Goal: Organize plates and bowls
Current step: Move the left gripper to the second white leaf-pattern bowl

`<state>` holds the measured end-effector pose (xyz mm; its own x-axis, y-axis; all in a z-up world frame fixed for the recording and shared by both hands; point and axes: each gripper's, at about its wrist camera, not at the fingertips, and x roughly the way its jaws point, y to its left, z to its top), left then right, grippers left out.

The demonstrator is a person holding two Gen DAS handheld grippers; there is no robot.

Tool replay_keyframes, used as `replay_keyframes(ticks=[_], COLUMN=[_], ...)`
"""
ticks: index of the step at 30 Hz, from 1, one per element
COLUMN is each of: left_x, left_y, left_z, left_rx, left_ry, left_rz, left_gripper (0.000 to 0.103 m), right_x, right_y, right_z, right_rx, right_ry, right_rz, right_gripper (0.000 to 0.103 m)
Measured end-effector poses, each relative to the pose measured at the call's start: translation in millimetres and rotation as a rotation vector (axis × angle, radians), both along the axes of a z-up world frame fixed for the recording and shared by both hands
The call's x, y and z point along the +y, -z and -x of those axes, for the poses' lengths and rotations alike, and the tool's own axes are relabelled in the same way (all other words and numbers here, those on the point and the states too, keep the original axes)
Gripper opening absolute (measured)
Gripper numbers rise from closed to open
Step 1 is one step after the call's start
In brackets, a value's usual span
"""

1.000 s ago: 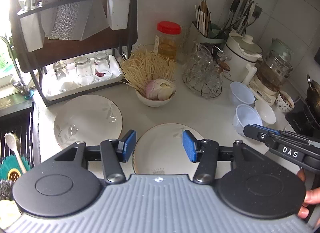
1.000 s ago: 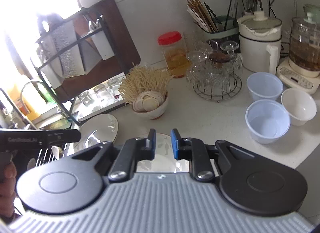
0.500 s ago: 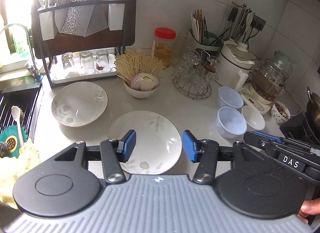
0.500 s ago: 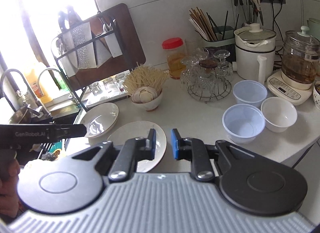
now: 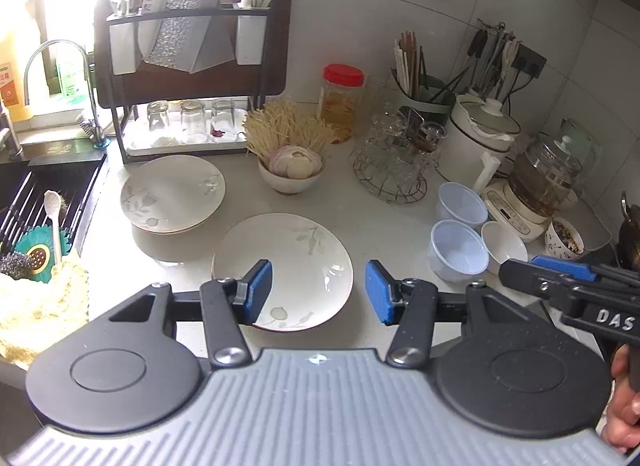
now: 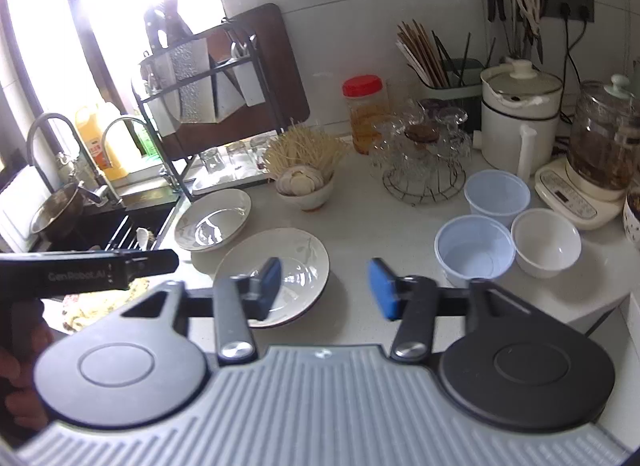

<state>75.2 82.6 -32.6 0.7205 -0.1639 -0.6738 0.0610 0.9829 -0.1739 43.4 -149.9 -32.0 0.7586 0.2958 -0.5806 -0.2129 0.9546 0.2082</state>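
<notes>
Left hand-held gripper point(image 5: 319, 290) is spread apart w/ nothing in it; right hand-held gripper point(image 6: 325, 289) has just been opening, nothing between its jaws. Near plate point(image 5: 296, 262) sits on the tabletop point(image 5: 384, 221) just below both, 2nd plate point(image 5: 172, 191) beside it by the sink point(image 5: 36, 185), and three small bowls point(image 6: 504, 225) sit together on the right.

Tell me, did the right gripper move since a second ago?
Yes. The right gripper backed away from the red-lidded jar, so the near plate shows more fully. Its jaws have just been opening, nothing between them.
</notes>
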Motion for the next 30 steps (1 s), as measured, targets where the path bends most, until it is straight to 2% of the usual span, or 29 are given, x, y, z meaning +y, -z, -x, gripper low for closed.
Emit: replay_keyframes(ticks=[2, 3, 5, 9, 15, 19, 24, 30], left_x=[5.3, 7.7, 12.9, 26.1, 43.3, 54.0, 70.8, 88.6], left_y=[-1.0, -1.2, -0.1, 3.9, 11.1, 14.5, 22.7, 37.7], left_z=[-2.4, -5.1, -11.2, -30.7, -72.7, -99.5, -128.7, -152.1], left_rx=[0.003, 0.004, 0.007, 0.024, 0.056, 0.073, 0.095, 0.128], left_ry=[-0.005, -0.007, -0.013, -0.013, 0.01, 0.028, 0.024, 0.017], left_rz=[-0.003, -0.008, -0.016, -0.018, -0.038, -0.048, -0.048, -0.04], left_gripper=[0.058, 0.059, 0.06, 0.06, 0.06, 0.06, 0.06, 0.06], right_x=[3.1, 4.1, 7.4, 18.9, 33.4, 51.3, 74.6, 106.5], right_y=[-7.4, -11.3, -19.9, -46.2, -100.9, -126.5, -140.0, -130.8], right_z=[-4.2, -8.3, -15.1, -34.5, -66.0, -86.0, -109.4, -144.1], right_rx=[0.016, 0.034, 0.051, 0.114, 0.233, 0.271, 0.304, 0.394], right_ry=[-0.019, -0.017, 0.004, 0.054, 0.074, 0.077, 0.062, 0.026], right_rz=[0.008, 0.011, 0.032, 0.121, 0.155, 0.198, 0.201, 0.215], right_gripper=[0.059, 0.067, 0.075, 0.076, 0.076, 0.076, 0.076, 0.076])
